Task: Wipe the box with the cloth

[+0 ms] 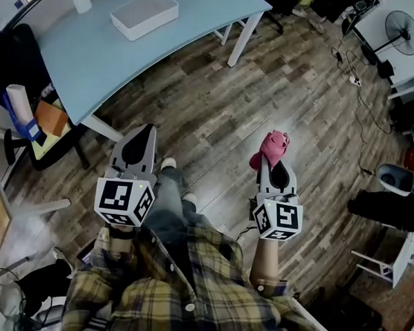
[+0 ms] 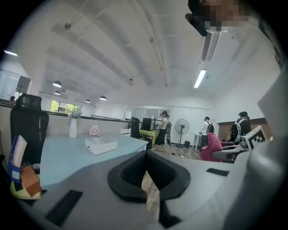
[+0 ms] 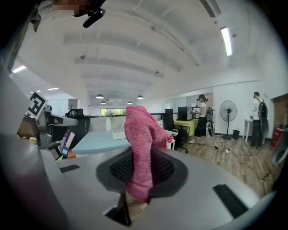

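Right gripper: jaws closed on the pink cloth, which is pinched between them and bunches up past their tips.
Left gripper: jaws drawn together, nothing held; a sliver of wooden floor shows through the seam.
White box: flat on the light-blue bench, well ahead of both pairs of jaws, apart from the cloth.
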### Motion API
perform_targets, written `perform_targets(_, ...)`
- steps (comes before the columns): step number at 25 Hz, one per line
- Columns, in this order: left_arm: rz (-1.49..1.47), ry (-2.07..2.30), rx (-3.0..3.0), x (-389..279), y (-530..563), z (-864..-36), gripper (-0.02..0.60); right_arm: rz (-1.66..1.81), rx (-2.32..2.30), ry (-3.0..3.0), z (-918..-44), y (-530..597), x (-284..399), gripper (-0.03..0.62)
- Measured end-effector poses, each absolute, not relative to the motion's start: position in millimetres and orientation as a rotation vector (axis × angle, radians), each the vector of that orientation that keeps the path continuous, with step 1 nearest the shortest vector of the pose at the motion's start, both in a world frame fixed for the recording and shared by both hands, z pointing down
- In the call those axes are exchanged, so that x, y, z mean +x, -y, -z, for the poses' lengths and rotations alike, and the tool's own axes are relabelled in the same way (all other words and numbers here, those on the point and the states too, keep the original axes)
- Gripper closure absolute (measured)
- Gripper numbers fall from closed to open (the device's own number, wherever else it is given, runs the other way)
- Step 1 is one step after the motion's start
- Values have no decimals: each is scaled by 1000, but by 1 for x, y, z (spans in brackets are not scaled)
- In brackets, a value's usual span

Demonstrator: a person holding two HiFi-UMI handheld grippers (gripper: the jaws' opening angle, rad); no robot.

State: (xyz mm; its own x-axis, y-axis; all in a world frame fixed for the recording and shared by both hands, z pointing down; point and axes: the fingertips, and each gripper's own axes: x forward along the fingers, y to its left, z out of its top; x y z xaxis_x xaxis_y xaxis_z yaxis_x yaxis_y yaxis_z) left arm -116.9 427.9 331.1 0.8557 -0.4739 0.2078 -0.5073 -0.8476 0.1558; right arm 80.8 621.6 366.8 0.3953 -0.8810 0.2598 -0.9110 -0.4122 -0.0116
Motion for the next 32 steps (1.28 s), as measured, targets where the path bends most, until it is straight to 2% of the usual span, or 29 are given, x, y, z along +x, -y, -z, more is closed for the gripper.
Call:
perform_targets(7, -216, 744, 2844, -94, -387, -331, 591, -331, 2512, 1632, -368, -581, 98, 520)
perform_targets(21, -153, 691, 2859, -33, -234, -323, 591, -323, 2547, 1621, -360, -435, 147, 520)
perform_targets(32, -164, 655, 2855, -20, -176, -335, 591, -361, 2572, 1593, -369, -379, 158, 520)
